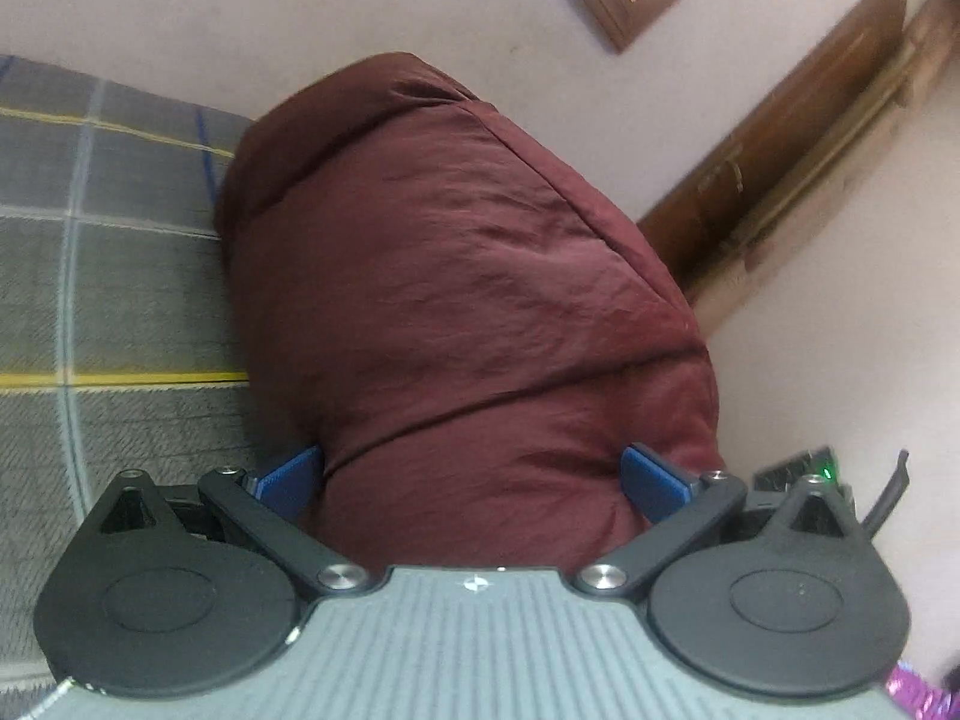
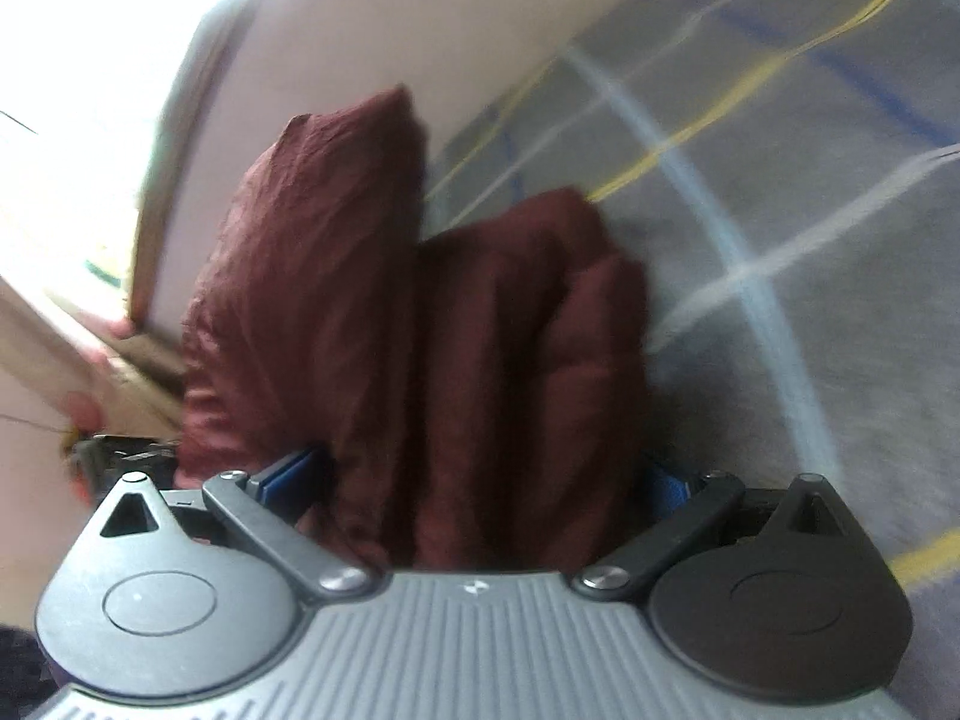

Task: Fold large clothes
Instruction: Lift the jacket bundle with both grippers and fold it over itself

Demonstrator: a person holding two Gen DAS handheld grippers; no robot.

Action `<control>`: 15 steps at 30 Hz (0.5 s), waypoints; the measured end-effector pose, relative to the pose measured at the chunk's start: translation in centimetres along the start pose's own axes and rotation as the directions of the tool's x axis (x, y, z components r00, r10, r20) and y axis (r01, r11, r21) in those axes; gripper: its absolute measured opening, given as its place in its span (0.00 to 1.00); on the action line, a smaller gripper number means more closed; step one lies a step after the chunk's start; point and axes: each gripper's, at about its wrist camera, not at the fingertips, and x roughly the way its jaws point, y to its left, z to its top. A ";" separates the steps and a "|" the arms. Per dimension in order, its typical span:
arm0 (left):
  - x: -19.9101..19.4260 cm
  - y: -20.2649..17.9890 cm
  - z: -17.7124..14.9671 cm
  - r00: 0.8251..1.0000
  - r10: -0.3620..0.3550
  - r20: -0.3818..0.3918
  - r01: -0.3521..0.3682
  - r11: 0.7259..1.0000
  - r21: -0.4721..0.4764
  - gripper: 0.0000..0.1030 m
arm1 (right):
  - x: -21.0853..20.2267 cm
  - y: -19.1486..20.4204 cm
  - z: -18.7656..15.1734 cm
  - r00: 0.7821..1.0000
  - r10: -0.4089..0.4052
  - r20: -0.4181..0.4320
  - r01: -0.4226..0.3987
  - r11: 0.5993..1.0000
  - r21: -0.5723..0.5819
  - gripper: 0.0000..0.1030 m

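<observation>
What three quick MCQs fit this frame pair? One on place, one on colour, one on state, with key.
1. Where does the bulky maroon padded garment sit in the left wrist view?
A. between the left gripper's blue finger pads
B. flat on the floor
C. on a hanger

2. What colour is the checked bed cover?
A. plain white
B. grey with yellow, blue and white lines
C. red with dots

3. How does the right gripper stand?
A. wide open, nothing in it
B. out of view
C. closed around folds of the garment

Key: 1 A, cloth fills the gap between both pads. 2 B, the lines cross the grey weave. 3 C, maroon folds are bunched between its fingers.
</observation>
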 end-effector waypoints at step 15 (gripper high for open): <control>1.3 -1.6 -0.4 0.997 0.064 -0.046 -0.063 0.997 0.032 1.00 | 3.5 0.6 2.3 0.998 0.038 -0.047 -0.040 0.998 -0.051 1.00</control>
